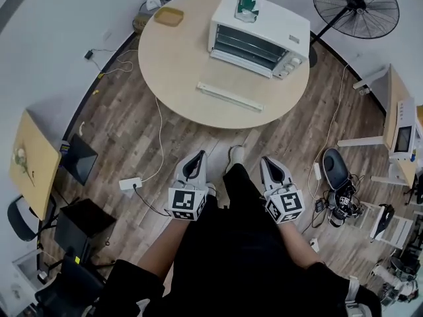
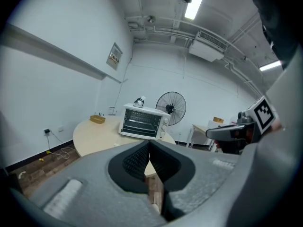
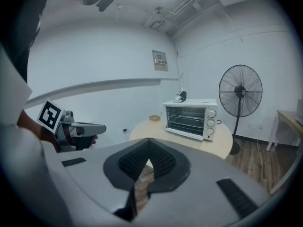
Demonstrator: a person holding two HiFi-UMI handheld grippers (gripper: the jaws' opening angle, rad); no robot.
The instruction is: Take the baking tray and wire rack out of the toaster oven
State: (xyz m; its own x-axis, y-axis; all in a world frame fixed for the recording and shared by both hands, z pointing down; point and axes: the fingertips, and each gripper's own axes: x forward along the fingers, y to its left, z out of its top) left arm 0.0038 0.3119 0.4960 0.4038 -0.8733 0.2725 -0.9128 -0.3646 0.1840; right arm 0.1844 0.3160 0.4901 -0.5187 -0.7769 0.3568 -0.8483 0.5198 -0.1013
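Note:
A white toaster oven [image 1: 259,35] stands at the far right of a round wooden table [image 1: 178,71], its glass door closed. Through the glass, rack bars show faintly; I cannot make out the baking tray. The oven also appears ahead in the left gripper view [image 2: 143,121] and the right gripper view [image 3: 191,118]. My left gripper [image 1: 197,157] and right gripper [image 1: 269,161] hang side by side over the wooden floor, short of the table, both shut and empty. Each pair of jaws is pressed together in its own view: left gripper [image 2: 149,144], right gripper [image 3: 149,141].
A green tissue box [image 1: 250,1] sits on the oven. A yellow basket [image 1: 169,16] and a white bar [image 1: 229,96] lie on the table. A standing fan [image 1: 357,5] is behind on the right. Cables and a power strip [image 1: 130,183] cross the floor on the left.

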